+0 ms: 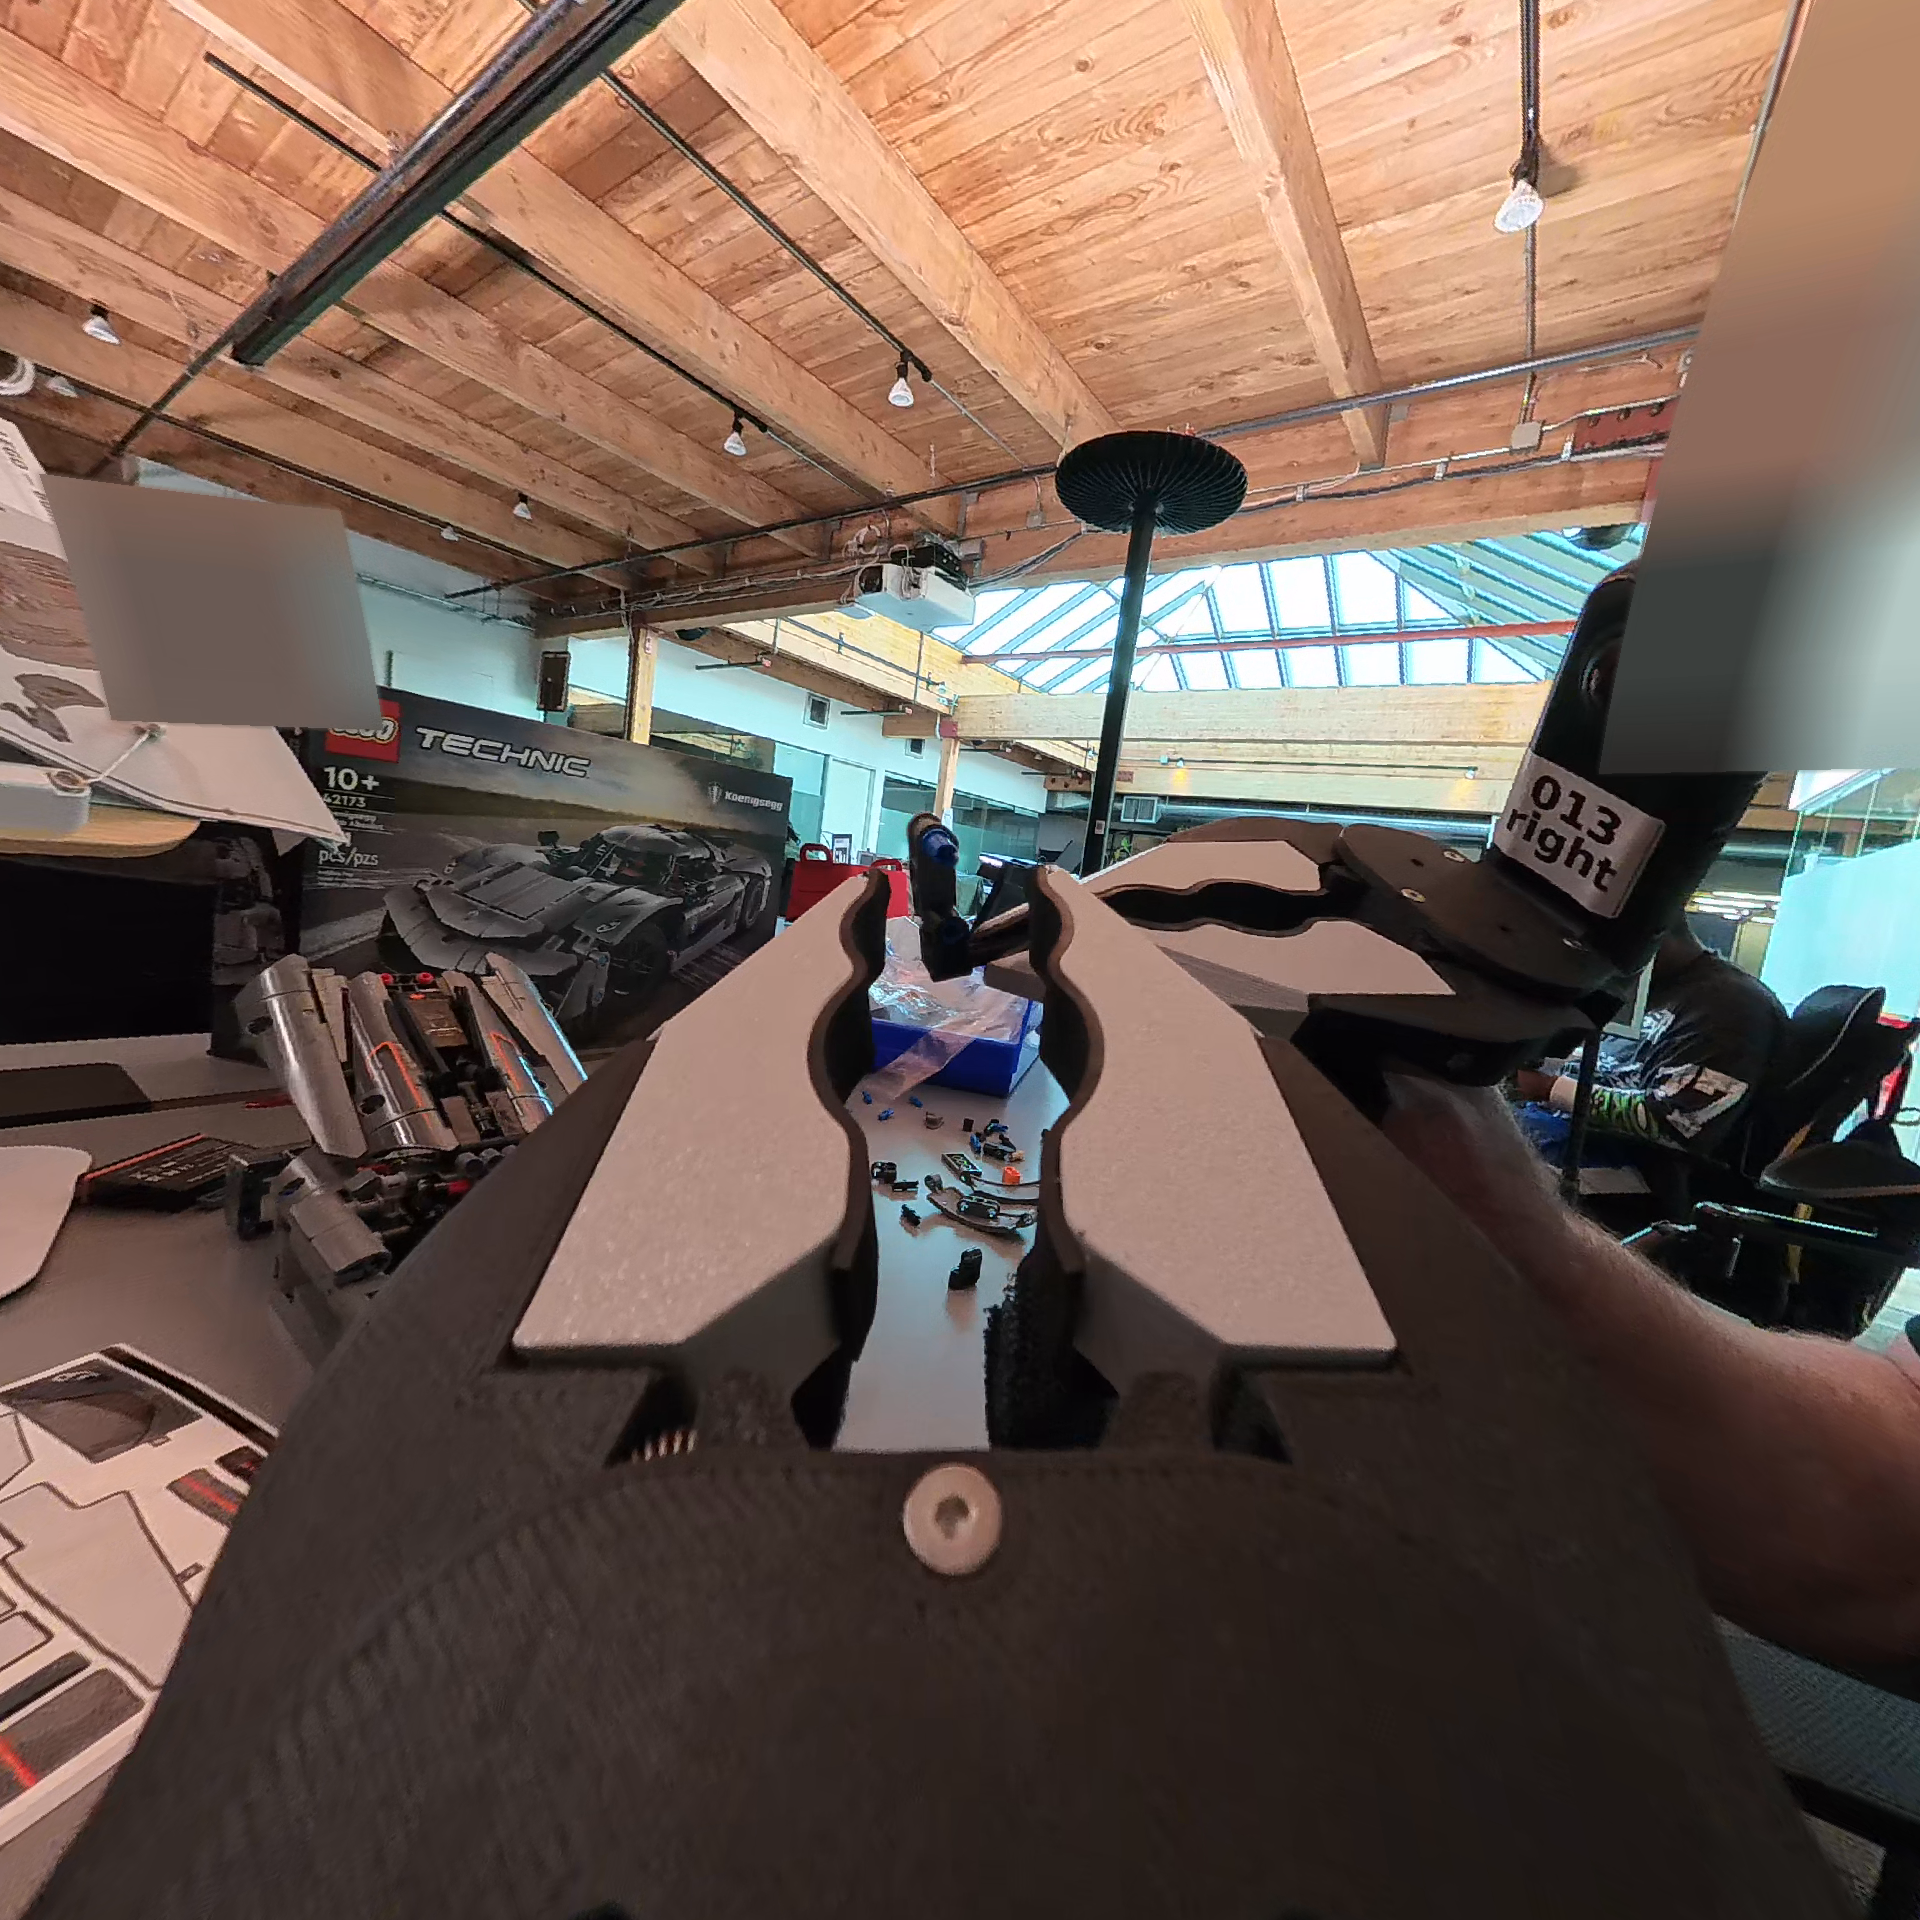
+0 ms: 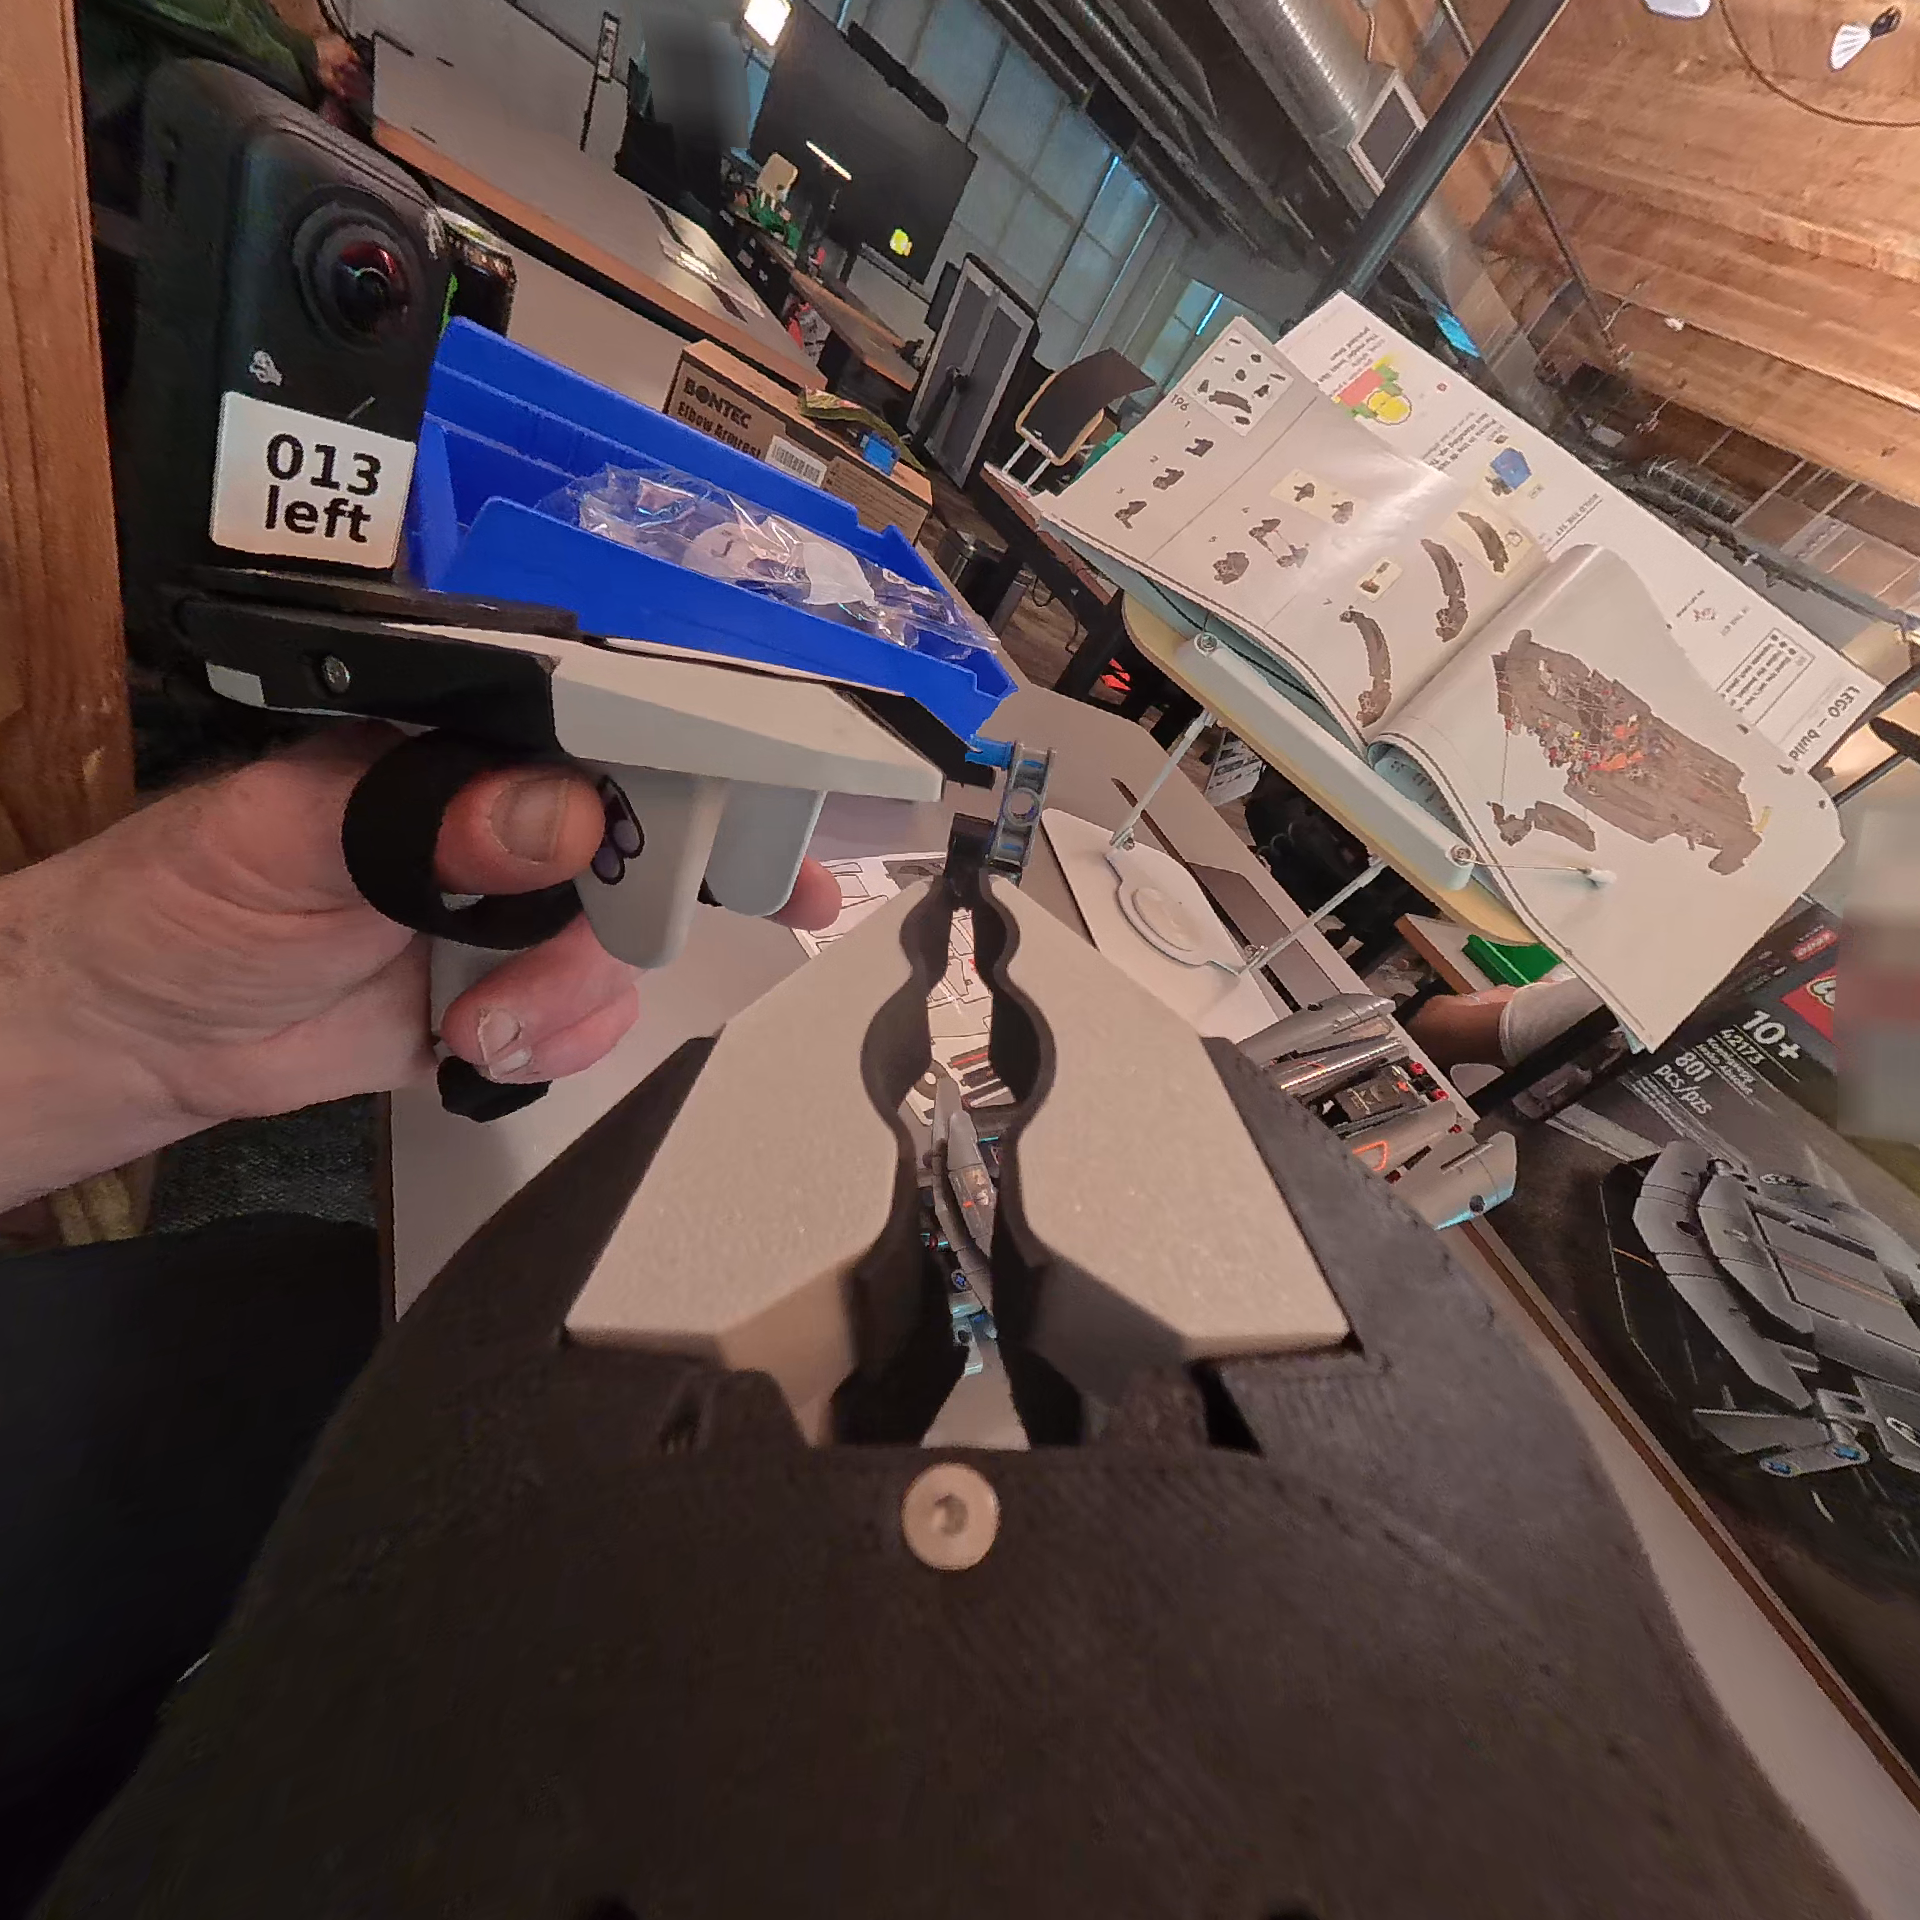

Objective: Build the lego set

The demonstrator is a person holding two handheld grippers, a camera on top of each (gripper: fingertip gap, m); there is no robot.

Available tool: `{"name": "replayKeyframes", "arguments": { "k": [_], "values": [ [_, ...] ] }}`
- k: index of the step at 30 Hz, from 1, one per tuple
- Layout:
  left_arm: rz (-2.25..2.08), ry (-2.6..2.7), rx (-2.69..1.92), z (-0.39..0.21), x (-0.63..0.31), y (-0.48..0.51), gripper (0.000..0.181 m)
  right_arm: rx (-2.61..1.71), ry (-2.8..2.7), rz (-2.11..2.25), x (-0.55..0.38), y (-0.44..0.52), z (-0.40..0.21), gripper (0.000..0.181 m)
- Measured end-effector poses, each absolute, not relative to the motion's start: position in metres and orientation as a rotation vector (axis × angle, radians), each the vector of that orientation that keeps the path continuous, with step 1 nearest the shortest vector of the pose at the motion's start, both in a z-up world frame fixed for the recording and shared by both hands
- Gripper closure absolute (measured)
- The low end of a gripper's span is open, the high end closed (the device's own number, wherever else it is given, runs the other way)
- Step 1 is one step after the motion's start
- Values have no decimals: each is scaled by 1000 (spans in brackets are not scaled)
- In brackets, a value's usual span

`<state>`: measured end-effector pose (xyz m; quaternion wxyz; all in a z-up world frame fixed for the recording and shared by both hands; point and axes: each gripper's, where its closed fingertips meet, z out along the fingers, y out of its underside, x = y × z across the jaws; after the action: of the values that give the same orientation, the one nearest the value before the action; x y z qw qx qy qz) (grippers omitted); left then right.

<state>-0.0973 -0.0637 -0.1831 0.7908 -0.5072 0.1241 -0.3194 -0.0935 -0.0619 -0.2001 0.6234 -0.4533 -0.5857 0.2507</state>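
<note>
Two grippers, right gripper (image 2: 971, 883) jaws pinching black beam (image 2: 1013, 816)

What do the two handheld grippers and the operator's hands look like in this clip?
Both the left gripper and the right gripper have black textured bodies, grey wavy-edged fingers, a silver screw, a white label and a black camera. Grey trigger, black finger loops. The hand is bare, ungloved.

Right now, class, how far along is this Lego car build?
Done: a large grey car body lies assembled on the table. In hand: the right hand-held gripper pinches a small black piece with blue pins, while the left hand-held gripper is open beside it. Left: loose parts on the table, bagged pieces in the blue bin.
</note>
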Motion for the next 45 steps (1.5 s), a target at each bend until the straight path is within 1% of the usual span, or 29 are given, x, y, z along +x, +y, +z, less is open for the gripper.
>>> {"name": "replayKeyframes", "arguments": {
  "k": [9, 15, 24, 28, 31, 36, 39, 40, 41, 42, 45],
  "values": [
    [-682, 275, -1118, -184, -93, -60, 159, -1011, -1360, 485, -93, -63, -204, 179],
    [-680, 258, -1128, -186, -97, -59, 175, -978, -1378, 434, -96, -68, -208, 179],
    [-694, 245, -1120, -185, -101, -60, 176, -956, -1374, 421, -99, -70, -207, 180],
    [-754, 224, -1110, -183, -104, -61, 176, -954, -1358, 436, -100, -71, -205, 158],
    [-826, 203, -1088, -181, -107, -63, 176, -957, -1335, 453, -99, -70, -203, 151],
    [-935, 179, -1053, -179, -105, -65, 176, -955, -1311, 428, -99, -65, -200, 145],
    [-972, 176, -1047, -180, -100, -65, 176, -938, -1323, 405, -102, -66, -200, 147],
    [-987, 170, -1042, -180, -99, -65, 176, -941, -1331, 394, -103, -65, -202, 151],
    [-997, 164, -1041, -180, -98, -64, 176, -937, -1333, 384, -104, -65, -203, 162],
    [-1005, 159, -1037, -179, -97, -64, 176, -933, -1330, 373, -104, -64, -203, 166],
    [-1028, 139, -1029, -180, -98, -63, 176, -943, -1332, 376, -104, -63, -204, 168]
  ]
}}
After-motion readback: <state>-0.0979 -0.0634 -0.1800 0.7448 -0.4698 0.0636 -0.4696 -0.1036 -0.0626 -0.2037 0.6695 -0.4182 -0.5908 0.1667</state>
